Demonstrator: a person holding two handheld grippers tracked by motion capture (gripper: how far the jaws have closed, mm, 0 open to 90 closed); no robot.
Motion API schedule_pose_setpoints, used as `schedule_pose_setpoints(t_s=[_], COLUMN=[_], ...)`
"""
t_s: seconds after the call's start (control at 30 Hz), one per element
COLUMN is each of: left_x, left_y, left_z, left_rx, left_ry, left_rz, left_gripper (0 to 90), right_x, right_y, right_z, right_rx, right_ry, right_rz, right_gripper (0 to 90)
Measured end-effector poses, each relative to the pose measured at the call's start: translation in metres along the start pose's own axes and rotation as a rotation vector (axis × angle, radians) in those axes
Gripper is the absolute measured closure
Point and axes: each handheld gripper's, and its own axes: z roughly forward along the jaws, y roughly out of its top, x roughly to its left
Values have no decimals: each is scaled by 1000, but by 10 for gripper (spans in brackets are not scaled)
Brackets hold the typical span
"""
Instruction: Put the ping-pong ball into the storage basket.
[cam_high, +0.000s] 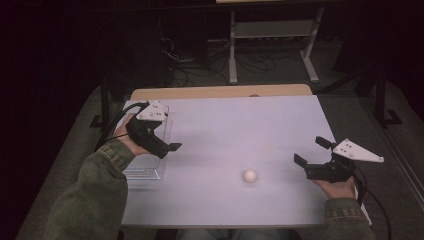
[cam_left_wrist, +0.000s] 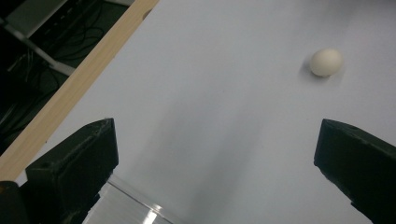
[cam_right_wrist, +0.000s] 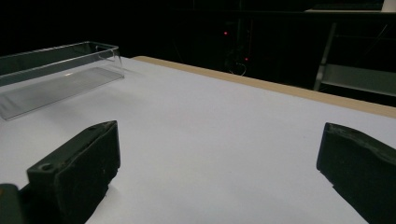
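White worktop (cam_high: 225, 125) held a small white ball (cam_high: 250, 176) near its front, alone with nothing touching it. Left hand-held gripper (cam_high: 167, 147), jaws wide apart, hung over a clear tray (cam_high: 145, 170). Right hand-held gripper (cam_high: 312, 151), also wide apart, sat near the ball.

Nothing readable from where I stand: no print, label or number on the white ball (cam_high: 250, 176), the clear tray (cam_right_wrist: 56, 70) or the table (cam_high: 240, 125) (red lights behind spell nothing).
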Motion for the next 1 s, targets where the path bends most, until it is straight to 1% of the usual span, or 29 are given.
schedule_pose_setpoints(t_s=[0.2,0.33,0.6,0.63,0.7,0.83,1.0], left_x=[-1,-1,-2,-2,-3,-6,-6], left_y=[4,9,16,17,18,25,29], left_z=[4,6,12,14,16,22,26], left_rx=[8,4,5,12,12,14,22], left_ry=[-11,-20,-35,-40,-42,-62,-70], left_rz=[13,15,25,32,32,48,60], left_gripper=[0,0,0,0,0,0,0], right_x=[0,0,0,0,0,0,-1], right_y=[0,0,0,0,0,0,0], right_z=[0,-1,-1,-1,-1,0,0], right_rx=[0,-12,-10,-10,-10,-8,-8], right_ry=[-1,-8,-6,-7,-7,-7,-7], right_rz=[-1,-3,-6,-4,-2,-6,-4], right_gripper=[0,0,0,0,0,0,0])
